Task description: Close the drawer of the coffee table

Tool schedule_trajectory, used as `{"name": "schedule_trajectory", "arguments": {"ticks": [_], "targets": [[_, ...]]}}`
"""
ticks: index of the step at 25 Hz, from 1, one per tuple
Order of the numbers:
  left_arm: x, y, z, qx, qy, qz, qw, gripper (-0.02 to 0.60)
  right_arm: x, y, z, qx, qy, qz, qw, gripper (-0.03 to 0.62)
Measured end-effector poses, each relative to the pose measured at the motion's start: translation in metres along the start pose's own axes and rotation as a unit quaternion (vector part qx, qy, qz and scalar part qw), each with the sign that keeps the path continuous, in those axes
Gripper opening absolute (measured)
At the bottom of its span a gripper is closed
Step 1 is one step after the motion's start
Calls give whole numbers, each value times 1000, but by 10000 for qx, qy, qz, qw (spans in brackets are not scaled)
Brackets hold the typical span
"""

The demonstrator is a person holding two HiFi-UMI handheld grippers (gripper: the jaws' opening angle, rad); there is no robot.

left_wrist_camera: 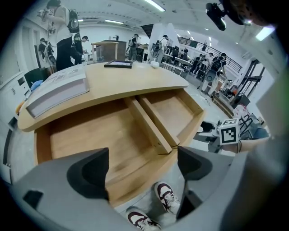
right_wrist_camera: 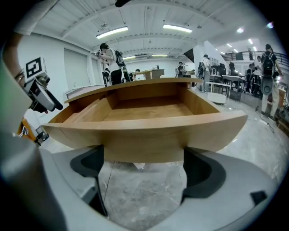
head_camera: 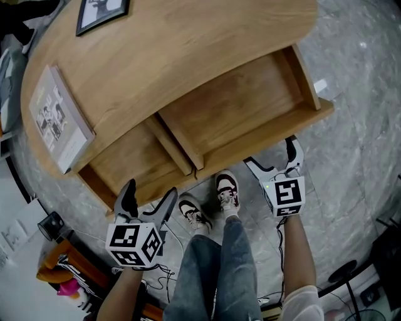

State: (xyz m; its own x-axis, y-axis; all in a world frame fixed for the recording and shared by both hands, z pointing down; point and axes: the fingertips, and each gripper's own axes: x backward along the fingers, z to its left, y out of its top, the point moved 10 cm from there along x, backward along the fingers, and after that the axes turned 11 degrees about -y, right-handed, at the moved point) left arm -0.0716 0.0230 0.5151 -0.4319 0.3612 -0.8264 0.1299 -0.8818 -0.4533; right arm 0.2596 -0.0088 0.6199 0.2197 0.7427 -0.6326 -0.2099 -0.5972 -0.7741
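Head view: curved wooden drawer [head_camera: 238,110] stands open.

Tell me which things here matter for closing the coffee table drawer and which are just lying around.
For the job: drawer, pulled out; coffee table; left gripper and right gripper, both open.
Just lying about: book; picture frame.

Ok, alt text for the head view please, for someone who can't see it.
A wooden coffee table has its drawer pulled open, showing two empty compartments. The left claw and right claw, both open, sit near the drawer's front edge, the person's shoes between them. A book lies on the tabletop.
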Motion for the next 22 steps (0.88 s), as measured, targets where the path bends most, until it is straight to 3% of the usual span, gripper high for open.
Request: {"name": "schedule_trajectory", "arguments": {"ticks": [22], "targets": [[11,-7,9,88,117,131,9998,471,12,18,-4,-39,12,-324,9995,546]]}}
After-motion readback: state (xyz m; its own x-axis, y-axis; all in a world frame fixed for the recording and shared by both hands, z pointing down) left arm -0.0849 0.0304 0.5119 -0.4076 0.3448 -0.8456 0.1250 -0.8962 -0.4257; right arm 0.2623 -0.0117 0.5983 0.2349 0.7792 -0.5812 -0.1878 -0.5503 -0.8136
